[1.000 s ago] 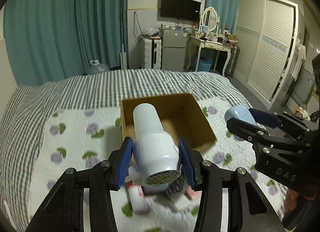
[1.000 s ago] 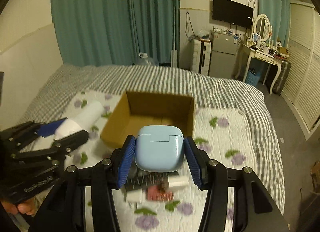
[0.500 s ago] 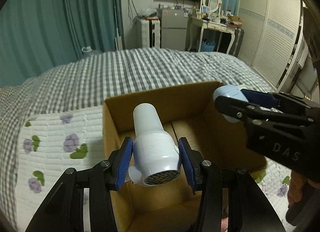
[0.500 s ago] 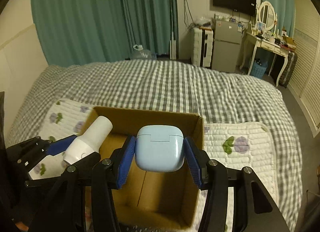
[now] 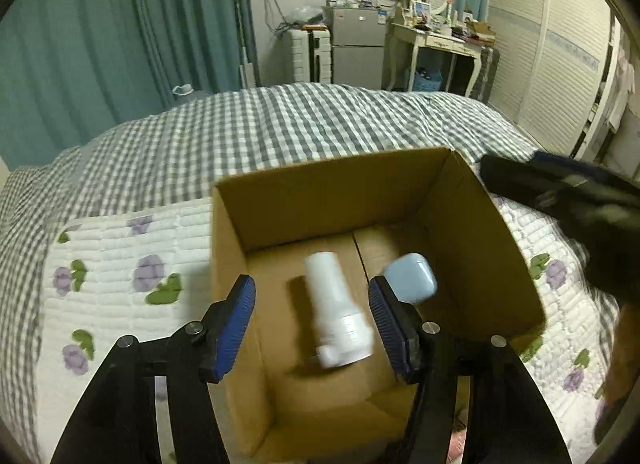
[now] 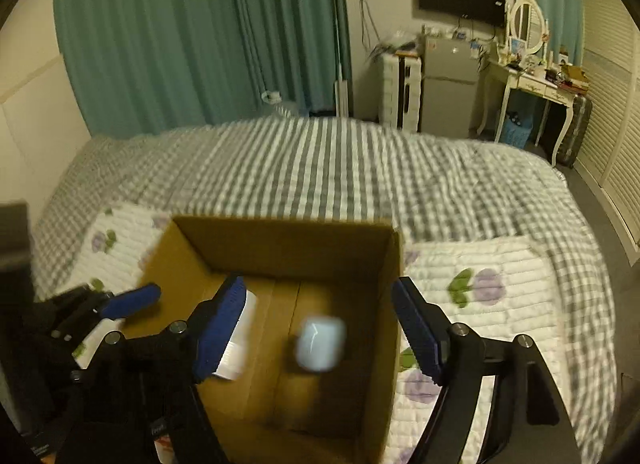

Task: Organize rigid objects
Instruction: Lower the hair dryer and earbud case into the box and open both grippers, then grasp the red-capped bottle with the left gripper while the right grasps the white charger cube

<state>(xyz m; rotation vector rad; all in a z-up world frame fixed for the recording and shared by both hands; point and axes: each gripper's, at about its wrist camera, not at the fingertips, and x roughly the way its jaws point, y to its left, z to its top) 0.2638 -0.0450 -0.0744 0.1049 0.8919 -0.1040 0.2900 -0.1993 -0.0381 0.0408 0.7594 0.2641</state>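
An open cardboard box (image 5: 472,232) (image 6: 280,240) stands on the bed. A white cylindrical device (image 5: 338,316) lies inside it; the right wrist view shows only its end (image 6: 240,340). A light blue rounded case (image 5: 412,278) (image 6: 320,348), blurred, is in the box's right part. My left gripper (image 5: 312,324) is open and empty above the box, with the white device below it. It also shows at the left of the right wrist view (image 6: 120,304). My right gripper (image 6: 316,328) is open and empty above the box, over the blue case.
The box sits on a white floral quilt (image 5: 120,264) over a grey checked bedspread (image 5: 280,132). Teal curtains (image 6: 180,44), a small fridge (image 5: 356,48), a dressing table (image 6: 532,80) and louvred wardrobe doors (image 5: 560,64) stand beyond the bed.
Both grippers have opened over the box. The white device and the blue case have left the jaws and are now inside the box.
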